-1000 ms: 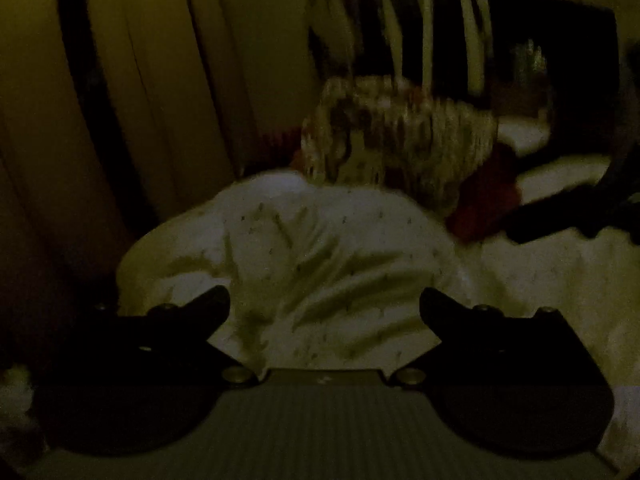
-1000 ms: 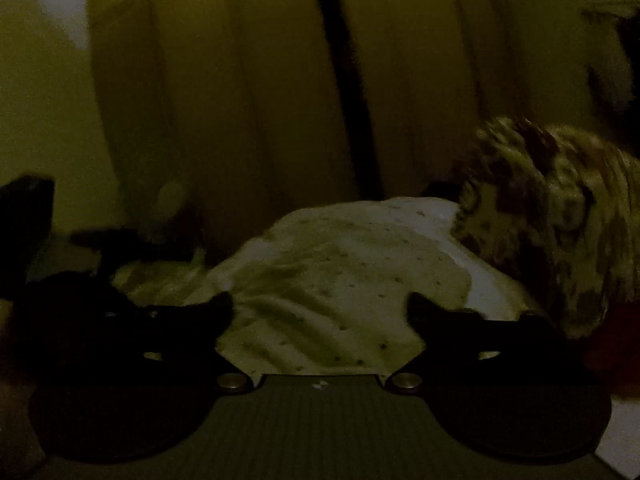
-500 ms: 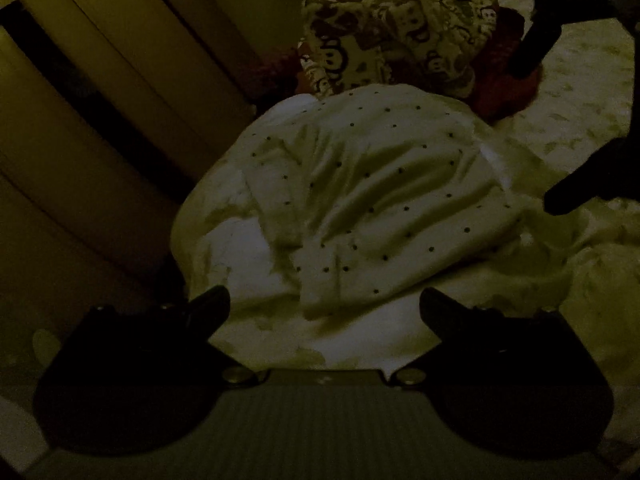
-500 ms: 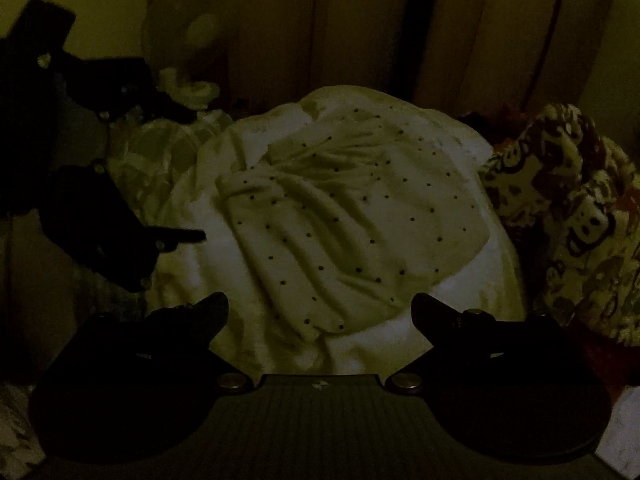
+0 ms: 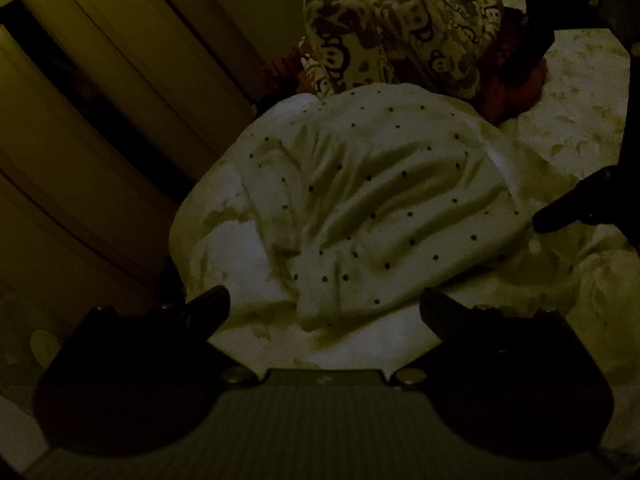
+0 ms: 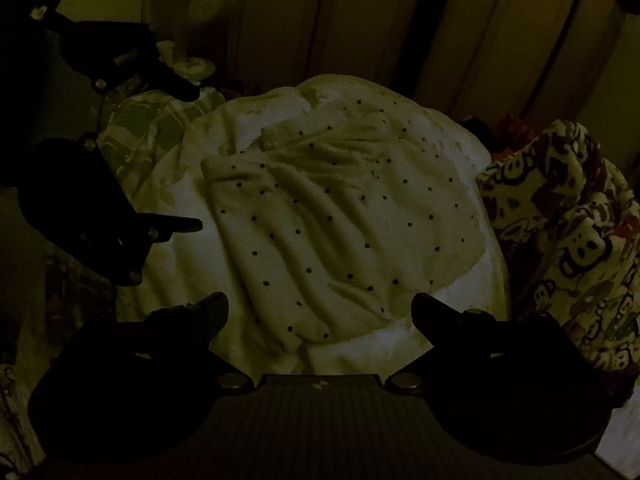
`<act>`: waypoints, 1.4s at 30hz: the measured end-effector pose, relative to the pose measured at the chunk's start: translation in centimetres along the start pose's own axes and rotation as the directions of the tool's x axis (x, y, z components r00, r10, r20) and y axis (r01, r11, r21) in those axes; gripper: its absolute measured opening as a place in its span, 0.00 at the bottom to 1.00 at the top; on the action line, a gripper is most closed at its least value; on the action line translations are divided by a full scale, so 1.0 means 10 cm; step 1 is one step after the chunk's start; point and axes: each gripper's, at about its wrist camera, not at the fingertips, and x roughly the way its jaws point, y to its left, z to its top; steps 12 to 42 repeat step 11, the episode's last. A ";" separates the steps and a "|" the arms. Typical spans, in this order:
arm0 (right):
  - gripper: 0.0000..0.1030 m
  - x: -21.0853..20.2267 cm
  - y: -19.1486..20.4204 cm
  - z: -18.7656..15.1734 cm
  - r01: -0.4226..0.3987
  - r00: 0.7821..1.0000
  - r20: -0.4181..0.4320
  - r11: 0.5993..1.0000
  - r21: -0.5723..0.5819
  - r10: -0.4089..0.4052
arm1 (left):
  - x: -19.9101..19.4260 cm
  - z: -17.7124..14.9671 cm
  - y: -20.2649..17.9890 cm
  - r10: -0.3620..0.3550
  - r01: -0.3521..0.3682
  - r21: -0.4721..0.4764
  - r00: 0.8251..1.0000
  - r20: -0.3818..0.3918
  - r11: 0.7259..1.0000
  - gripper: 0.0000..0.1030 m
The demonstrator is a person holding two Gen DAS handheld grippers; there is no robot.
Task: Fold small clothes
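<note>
Dimly lit, both hand-held grippers [image 5: 324, 304] [image 6: 320, 308] hover spread above the rumpled dotted garment [image 5: 372, 208], edges murky.

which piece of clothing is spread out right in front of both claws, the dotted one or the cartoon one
The white garment with small dark dots, lying rumpled between both open claws. The cartoon-print garment sits bunched in a heap beyond it, farther from the left claw and right claw.

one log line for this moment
left gripper: open | right gripper: open | dotted garment: crumpled, unheld | step: pre-grasp
</note>
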 end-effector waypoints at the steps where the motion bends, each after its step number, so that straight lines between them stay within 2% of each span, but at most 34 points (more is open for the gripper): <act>1: 1.00 0.01 0.00 0.00 0.002 1.000 -0.001 1.000 0.000 -0.002 | 0.00 0.00 -0.01 0.005 -0.005 0.003 1.000 0.006 1.000 1.00; 5: 1.00 0.02 0.00 0.00 0.013 1.000 0.002 1.000 -0.003 -0.013 | -0.01 -0.02 -0.04 0.028 -0.028 0.026 0.999 0.031 0.999 1.00; 10: 1.00 0.03 -0.03 -0.02 0.017 1.000 0.014 1.000 0.015 -0.017 | -0.01 -0.01 -0.01 -0.010 0.009 0.023 0.998 0.066 1.000 1.00; 42: 1.00 0.03 -0.04 -0.02 0.017 1.000 0.016 1.000 0.019 -0.017 | -0.01 -0.01 -0.01 0.000 -0.002 0.025 0.998 0.065 1.000 1.00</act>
